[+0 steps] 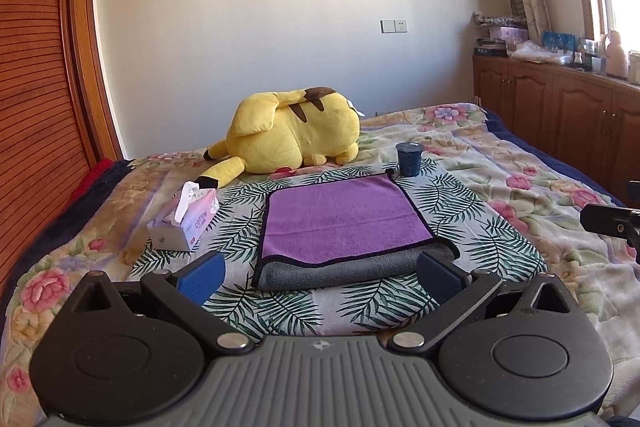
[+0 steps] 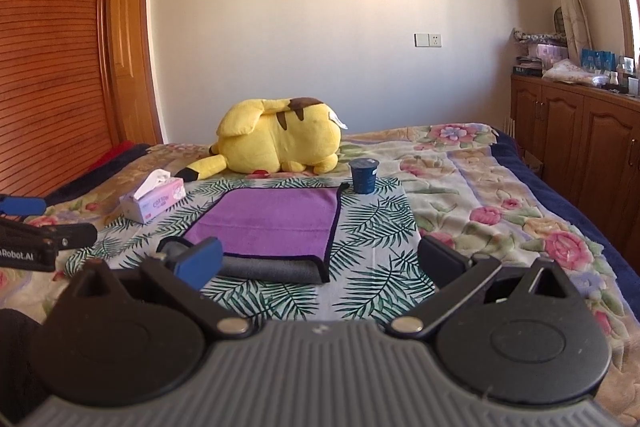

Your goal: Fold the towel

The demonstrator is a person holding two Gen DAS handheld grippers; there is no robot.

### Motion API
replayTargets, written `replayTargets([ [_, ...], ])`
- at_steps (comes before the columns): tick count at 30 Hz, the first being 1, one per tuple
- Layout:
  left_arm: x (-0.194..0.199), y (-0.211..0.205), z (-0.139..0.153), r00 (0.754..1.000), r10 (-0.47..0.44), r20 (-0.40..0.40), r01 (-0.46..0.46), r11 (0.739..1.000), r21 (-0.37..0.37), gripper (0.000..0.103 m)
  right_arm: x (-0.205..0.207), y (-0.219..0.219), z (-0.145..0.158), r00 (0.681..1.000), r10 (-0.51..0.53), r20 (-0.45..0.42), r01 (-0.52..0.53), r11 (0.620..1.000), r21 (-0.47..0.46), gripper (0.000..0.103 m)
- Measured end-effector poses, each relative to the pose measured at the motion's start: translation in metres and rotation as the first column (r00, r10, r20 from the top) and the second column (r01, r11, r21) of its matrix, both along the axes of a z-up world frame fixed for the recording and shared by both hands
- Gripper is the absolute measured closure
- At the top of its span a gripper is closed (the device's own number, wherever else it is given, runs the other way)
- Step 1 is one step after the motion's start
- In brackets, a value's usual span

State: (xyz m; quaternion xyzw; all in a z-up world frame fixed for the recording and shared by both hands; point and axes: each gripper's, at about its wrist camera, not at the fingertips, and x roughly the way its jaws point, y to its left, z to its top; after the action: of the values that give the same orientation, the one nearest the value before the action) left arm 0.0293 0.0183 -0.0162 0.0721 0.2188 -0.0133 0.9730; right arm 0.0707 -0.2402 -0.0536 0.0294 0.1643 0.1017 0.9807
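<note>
The wide bed with its flowered, pastel quilted blanket point(image 1: 500, 163) fills both views, and on it a pale cloth printed with green palm leaves point(image 1: 460, 203) lies spread as the working ground. At 12 o'clock from the cloth's middle lies a big yellow plush toy with brown stripes point(image 1: 292, 131), on its side.

The purple towel with grey underside and dark piped edge point(image 1: 340, 223) lies in the middle of the palm cloth, already doubled: purple face up, a thick rolled grey fold along its near edge at 6 o'clock. It looks soft, light and limp, fluffy enough to grip without slipping, though it will sag and drag if lifted by one point only. In my judgement the best hold is at the two near corners, pinching through both layers just inside the piping, one corner per claw.

A pink and white cardboard tissue box point(image 1: 188, 223) sits at 9 o'clock of the towel, well apart from it. A small dark blue plastic cup with a sealed lid point(image 1: 409, 159) stands upright at 1 o'clock, just beside the far corner.

The left gripper point(image 1: 320, 277) is spread wide and empty, hovering before the fold. The right gripper point(image 2: 318, 263) is likewise released, grasping nothing, near the towel's right corner.
</note>
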Motion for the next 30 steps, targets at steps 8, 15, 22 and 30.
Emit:
replayTargets([
  [8, 0.022, 0.013, -0.003, 1.0, -0.022, -0.013, 0.022, 1.0, -0.007, 0.016, 0.027, 0.007, -0.008, 0.999, 0.001, -0.044, -0.002, 1.0, -0.022, 0.0],
  [15, 0.046, 0.028, -0.012, 0.999, -0.021, -0.041, 0.02, 0.999, -0.025, 0.016, 0.045, 0.013, -0.011, 0.997, 0.017, -0.081, -0.02, 0.999, -0.031, 0.0],
  [22, 0.07, 0.041, -0.019, 0.997, -0.039, -0.07, 0.036, 0.998, -0.044, 0.016, 0.065, 0.021, -0.015, 0.993, 0.044, -0.11, -0.05, 0.997, -0.061, 0.0],
  [30, 0.101, 0.05, -0.031, 0.993, -0.06, -0.097, 0.055, 0.997, -0.06, 0.023, 0.084, 0.031, -0.02, 0.987, 0.065, -0.148, -0.077, 0.994, -0.077, 0.0],
])
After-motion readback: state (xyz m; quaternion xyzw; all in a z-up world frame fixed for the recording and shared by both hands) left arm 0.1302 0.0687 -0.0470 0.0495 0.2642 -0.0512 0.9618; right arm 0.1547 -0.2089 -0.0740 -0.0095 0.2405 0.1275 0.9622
